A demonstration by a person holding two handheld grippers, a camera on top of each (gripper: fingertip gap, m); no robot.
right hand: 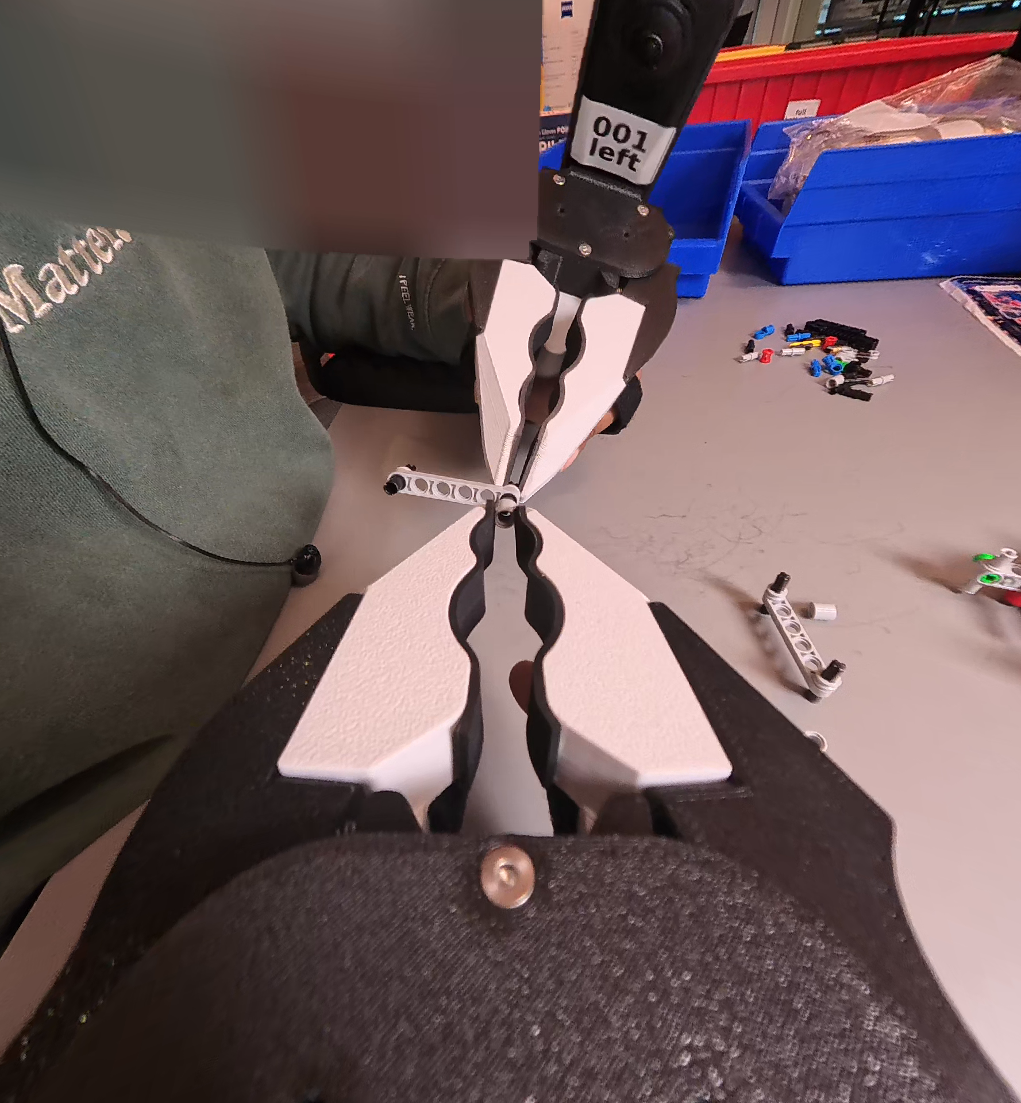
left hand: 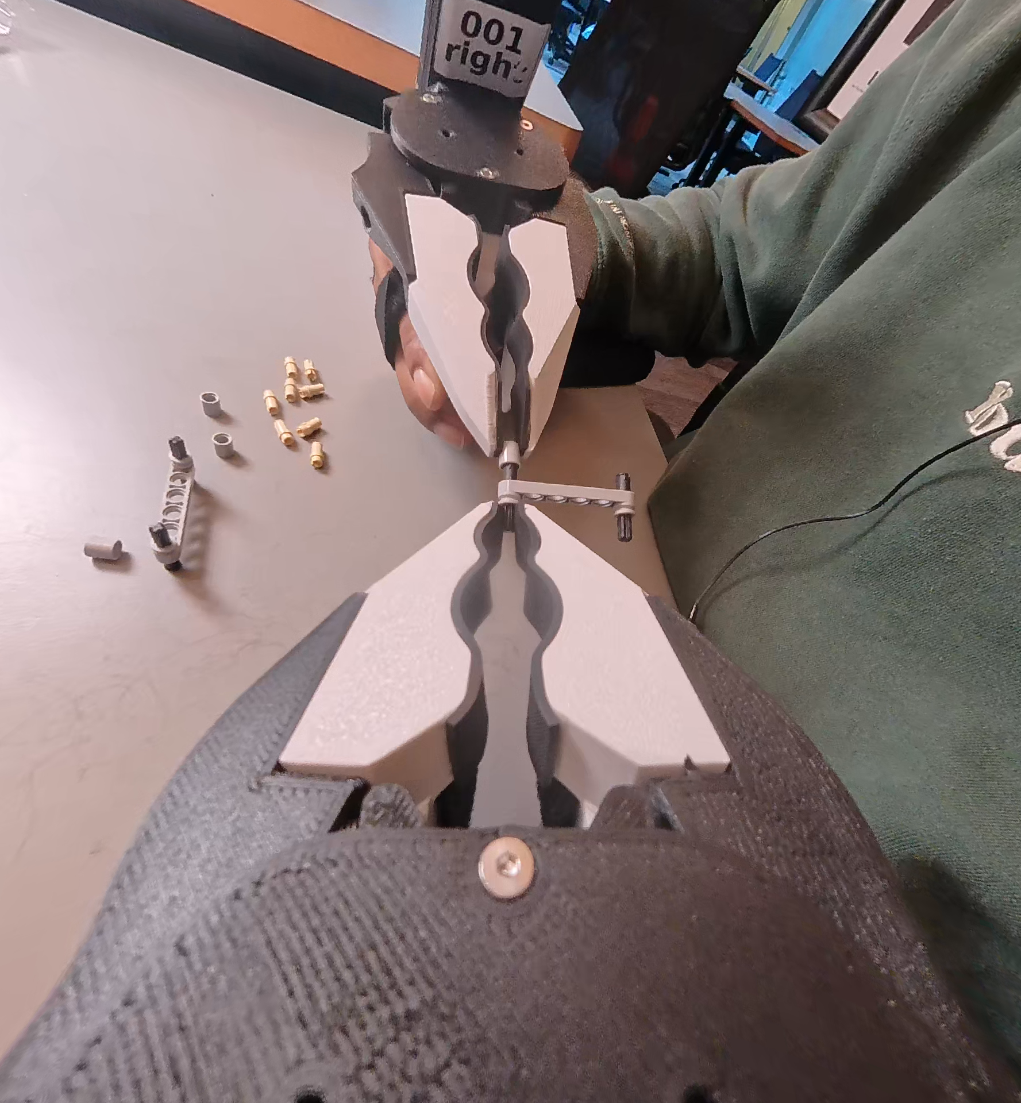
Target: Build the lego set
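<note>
Labels: we saw a printed tag on each gripper's handle; wording left out.
Bins: two blue bins [right hand: 914, 197] at the table's [right hand: 734, 507] far edge held clear bags [right hand: 890, 128].
Left gripper [left hand: 509, 518]: clamped on the grey beam's [left hand: 564, 499] black axle.
Right gripper [right hand: 503, 518]: pinched a grey bush [left hand: 509, 461], above the near edge.

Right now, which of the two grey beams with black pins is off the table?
The grey beam held between the left gripper and right gripper; the other beam lies flat on the table.
</note>
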